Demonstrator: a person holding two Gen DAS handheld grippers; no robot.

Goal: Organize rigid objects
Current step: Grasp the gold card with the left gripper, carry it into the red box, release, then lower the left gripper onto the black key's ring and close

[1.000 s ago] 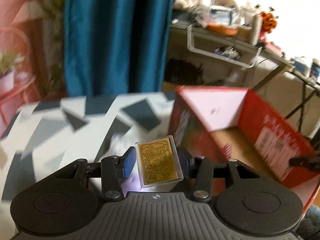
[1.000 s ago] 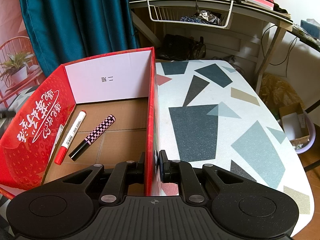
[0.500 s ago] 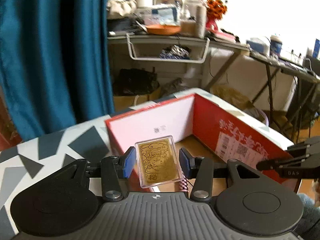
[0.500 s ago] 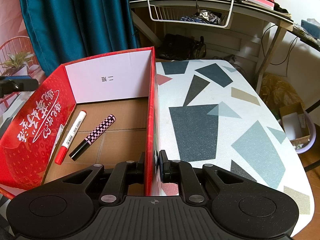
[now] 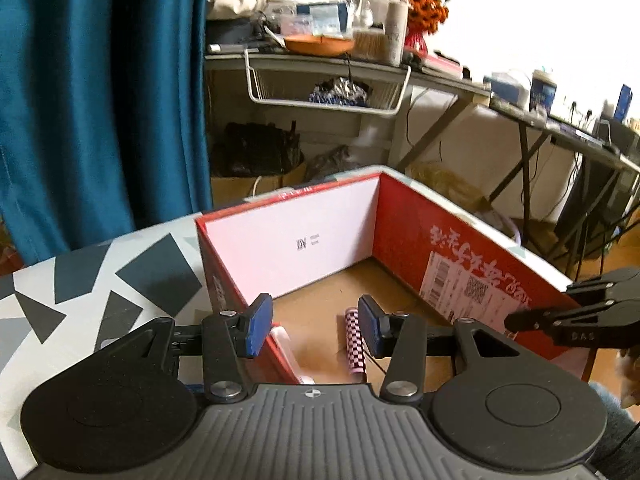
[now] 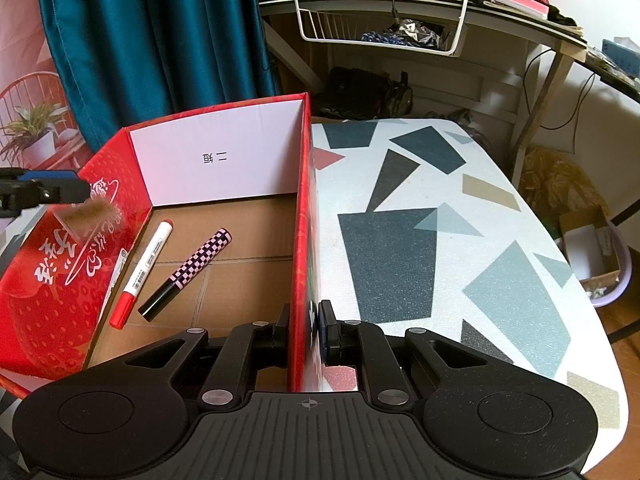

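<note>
Left gripper (image 5: 316, 320): my jaws stand moderately apart with nothing between them, poised over the near left corner of the red cardboard box (image 6: 216, 184). Right gripper (image 6: 304, 320): my jaws are narrow, pinched on the box's right wall at its near end. The box stands open-topped on the patterned worktop (image 6: 400, 240). On the box floor lie a white marker (image 6: 144, 268) with a red cap and a checkered pen (image 6: 188, 276), side by side and apart. A brownish piece (image 6: 86, 216), too blurred to identify, shows just under my left gripper's tip against the inside of the box's left wall; I cannot tell whether it touches anything. A teal curtain (image 6: 152, 40) hangs behind.
</note>
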